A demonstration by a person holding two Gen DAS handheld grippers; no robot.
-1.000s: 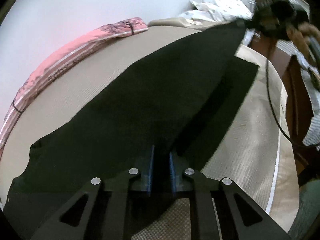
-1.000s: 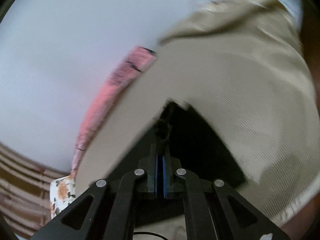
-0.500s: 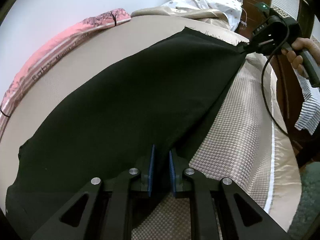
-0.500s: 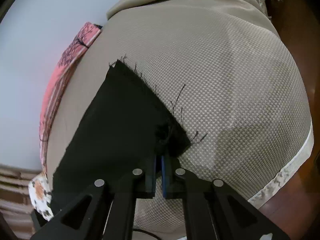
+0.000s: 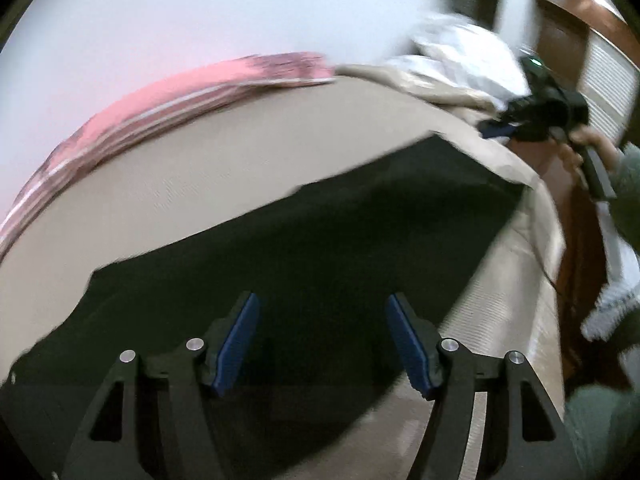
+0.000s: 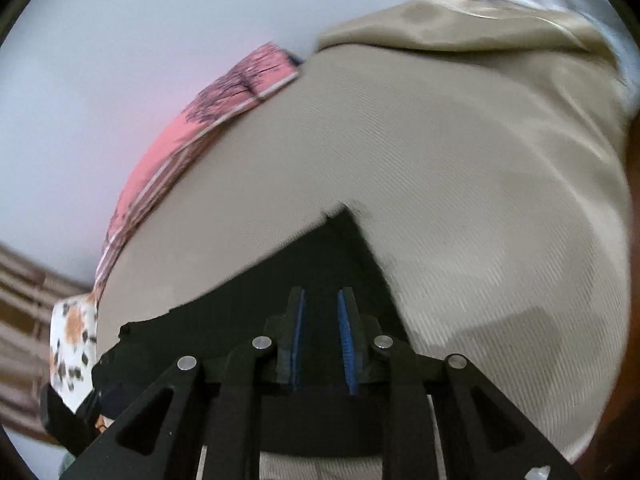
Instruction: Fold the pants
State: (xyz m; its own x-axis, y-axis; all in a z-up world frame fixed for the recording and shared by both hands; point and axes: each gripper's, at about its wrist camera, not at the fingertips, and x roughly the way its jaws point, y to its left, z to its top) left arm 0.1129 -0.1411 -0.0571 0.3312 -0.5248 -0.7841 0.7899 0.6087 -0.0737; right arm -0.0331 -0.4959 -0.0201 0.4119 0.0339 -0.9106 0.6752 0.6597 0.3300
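Jaws of the left gripper [image 5: 322,344] stand wide apart in the left wrist view, having just been opening; no cloth lies pinched between the blue pads [image 5: 236,346], where half a second ago they clamped the edge of the black pants [image 5: 320,240]. The pants now lie released and spread flat across the beige bedcover [image 5: 240,148], one long fold reaching toward the far corner, where the right gripper [image 5: 500,126] is seen (blurred) held by a hand [image 5: 588,148] off the cloth. A pink patterned blanket [image 5: 160,96] runs along the wall side, and a white pillow [image 5: 460,48] lies beyond the bed's head. In the right wrist view, the right gripper's jaws stand slightly apart, also having just been opening; its pads [image 6: 298,336] hover above the frayed hem corner of the pants without pressing it, whereas they gripped that corner before. Both ends being let go suggests one fold is laid down and the next grasp is due. No containers appear in either view (only bedding, and the pants resting on it).
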